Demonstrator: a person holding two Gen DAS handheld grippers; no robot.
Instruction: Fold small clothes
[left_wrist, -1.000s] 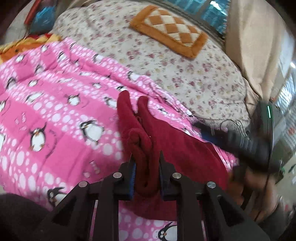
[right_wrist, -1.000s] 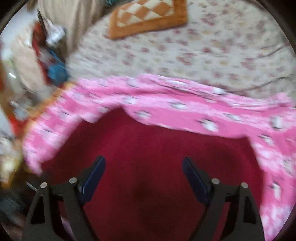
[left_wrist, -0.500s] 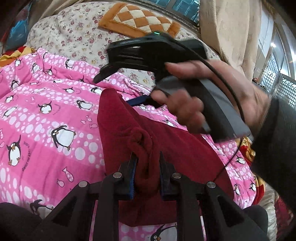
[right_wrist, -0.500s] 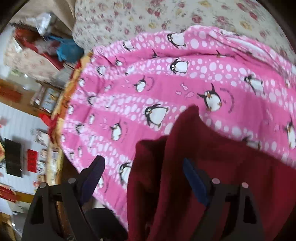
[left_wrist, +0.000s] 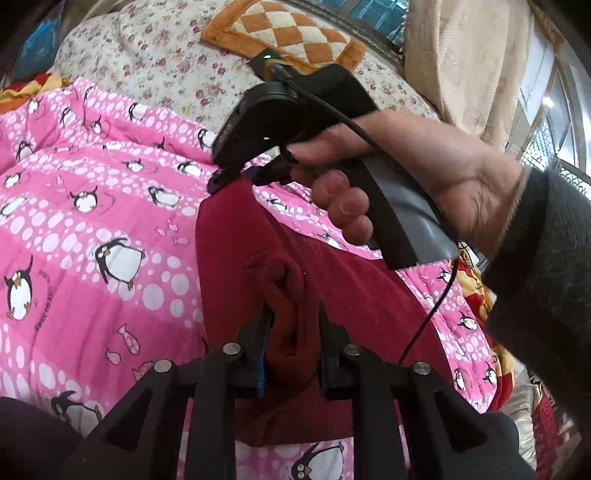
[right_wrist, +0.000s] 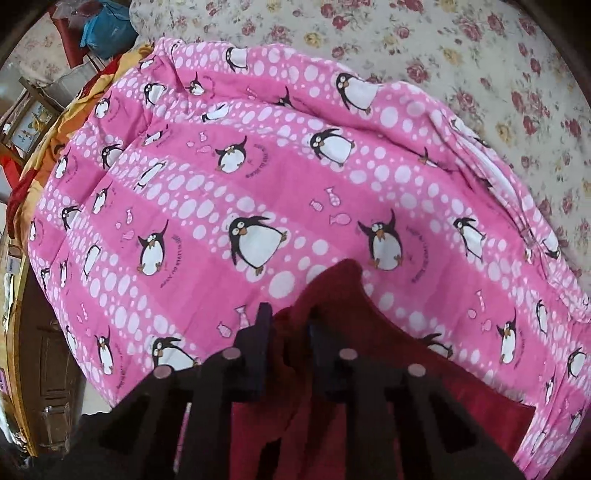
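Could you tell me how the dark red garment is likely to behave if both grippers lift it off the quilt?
The dark red garment bunches between the left hand-held gripper, so it probably droops limply. It looks fleecy, so it is likely light and unlikely to slip. It may drag across the pink penguin quilt.

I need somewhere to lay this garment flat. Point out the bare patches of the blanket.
The pink penguin-print blanket lies bare left of the dark red fleece garment, out to the orange-yellow cloth, and beyond it up to the floral bedspread. It is crowded at the garment: left gripper and right gripper both pinch it.
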